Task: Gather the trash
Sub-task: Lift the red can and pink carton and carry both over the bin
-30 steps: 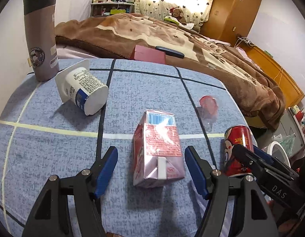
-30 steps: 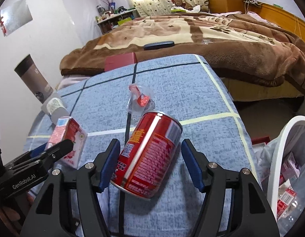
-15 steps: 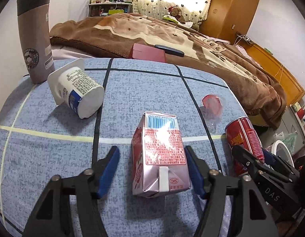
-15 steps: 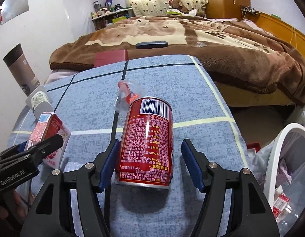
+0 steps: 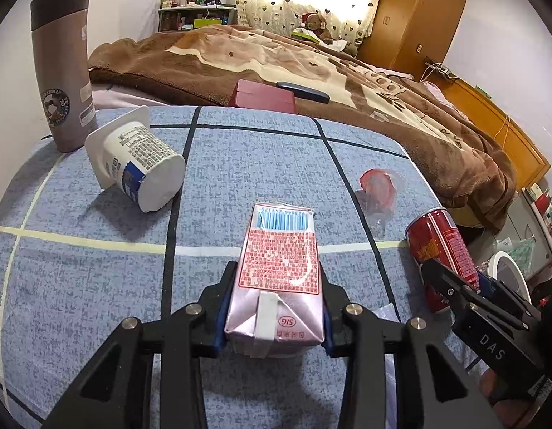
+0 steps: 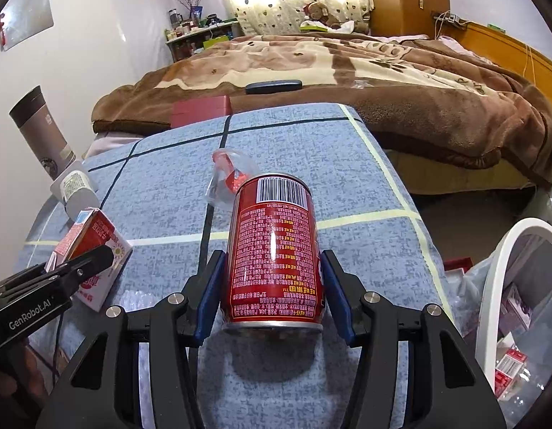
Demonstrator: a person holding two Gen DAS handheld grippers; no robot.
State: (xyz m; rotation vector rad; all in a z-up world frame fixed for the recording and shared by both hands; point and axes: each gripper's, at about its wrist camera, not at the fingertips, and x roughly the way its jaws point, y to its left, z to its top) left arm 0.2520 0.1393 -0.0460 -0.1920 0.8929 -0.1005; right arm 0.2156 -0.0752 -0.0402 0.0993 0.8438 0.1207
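My left gripper (image 5: 274,307) is shut on a pink drink carton (image 5: 279,271) that lies on the blue checked tablecloth (image 5: 240,164). My right gripper (image 6: 272,293) is shut on a red can (image 6: 274,250); the can also shows in the left wrist view (image 5: 442,250). A white yogurt cup (image 5: 140,164) lies on its side at the left. A clear wrapper with red inside (image 5: 377,189) lies between the carton and the can; it shows behind the can in the right wrist view (image 6: 229,178).
A brown tumbler (image 5: 61,68) stands at the table's far left corner. A white-rimmed bin with a bag of trash (image 6: 497,296) sits off the table's right edge. A bed with a brown blanket (image 5: 311,68), a red box (image 5: 263,96) and a dark remote (image 5: 302,91) lies beyond.
Both grippers have closed: the left one onto the carton, the right one onto the can. The can turned from tilted to lengthwise between the right fingers.
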